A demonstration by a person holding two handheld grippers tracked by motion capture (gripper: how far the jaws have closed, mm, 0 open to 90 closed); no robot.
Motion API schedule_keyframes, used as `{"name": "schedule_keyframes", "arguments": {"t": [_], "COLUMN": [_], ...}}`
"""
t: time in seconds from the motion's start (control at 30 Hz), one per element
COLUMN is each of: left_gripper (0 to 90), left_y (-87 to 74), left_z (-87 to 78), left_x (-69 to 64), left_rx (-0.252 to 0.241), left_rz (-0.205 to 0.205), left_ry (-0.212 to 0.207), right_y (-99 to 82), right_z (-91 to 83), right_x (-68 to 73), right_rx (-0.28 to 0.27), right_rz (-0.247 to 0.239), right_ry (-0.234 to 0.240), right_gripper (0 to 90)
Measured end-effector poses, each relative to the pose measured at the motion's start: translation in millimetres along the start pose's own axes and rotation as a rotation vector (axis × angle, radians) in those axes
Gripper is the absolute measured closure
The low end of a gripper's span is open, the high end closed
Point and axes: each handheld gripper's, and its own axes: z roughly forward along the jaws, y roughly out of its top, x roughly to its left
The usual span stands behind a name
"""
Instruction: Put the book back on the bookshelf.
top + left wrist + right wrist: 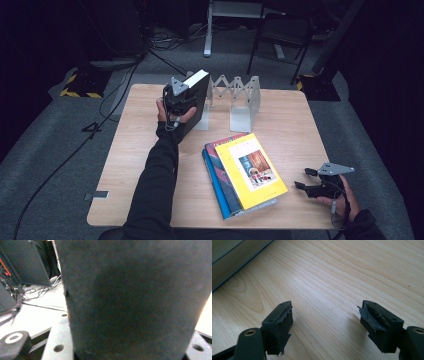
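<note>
My left gripper [186, 105] is shut on a thick black book [198, 95] with white page edges, held upright and tilted at the table's far middle. It is beside the left end of a folding metal book rack [241, 97]. In the left gripper view the black book [135, 300] looms close, with the rack's holed metal base [58, 340] under it. My right gripper [306, 186] rests low near the table's front right, open. Its torn black pads [284, 320] stand wide apart over bare wood, with nothing between them.
A stack of books lies on the wooden table [145, 140], a yellow one [250, 170] on top and a blue one [216, 186] at the bottom. The stack's edge [229, 262] lies left of the right gripper. Chairs and cables stand on the floor beyond.
</note>
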Motion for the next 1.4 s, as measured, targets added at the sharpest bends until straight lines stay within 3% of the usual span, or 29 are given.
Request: {"name": "schedule_keyframes", "arguments": {"t": [0.03,0.1,0.27,0.4,0.57,0.8,1.0,1.13,1.27,1.4], "left_gripper": [51.7,51.7,51.5,51.1,50.7,49.8,47.1,45.3,47.2,46.8], "left_y": [-1.1,-4.3,-14.2,-26.4,-41.9,-53.4,-60.5,-74.1,-85.2,-94.8], "left_z": [1.5,5.4,2.0,-8.5,-19.4,-27.0,-29.2,-29.5,-30.7,-32.5], "left_x": [-0.8,-5.7,-4.4,-10.0,-8.0,-14.0,-18.7,-19.6,-21.1,-24.7], "left_rx": [0.003,0.017,-0.028,-0.054,-0.091,-0.107,-0.086,-0.056,-0.013,0.011], "left_rz": [0.0,0.041,-0.038,-0.014,-0.071,-0.067,-0.05,-0.076,-0.063,-0.087], "left_ry": [0.0,0.015,0.047,0.062,0.075,0.093,0.118,0.124,0.121,0.135], "right_y": [-0.1,-0.1,-0.2,-0.3,-0.2,-0.3,-0.3,-0.3,-0.2,-0.3], "right_z": [-0.1,-0.1,-0.3,-0.3,-0.3,-0.3,-0.3,-0.3,-0.2,-0.2], "right_x": [0.0,0.0,0.3,0.3,0.3,0.4,0.4,0.4,0.8,1.1], "right_rx": [0.0,0.0,0.0,0.0,0.0,0.0,0.0,0.0,0.0,0.0], "right_rz": [0.0,0.0,0.001,0.001,0.002,0.002,0.002,0.002,0.005,0.007], "right_ry": [0.0,0.0,-0.001,-0.002,-0.002,-0.002,-0.002,-0.002,-0.006,-0.008], "right_gripper": [25.7,25.7,25.8,25.8,25.8,25.8,25.8,25.7,25.7,25.6]}}
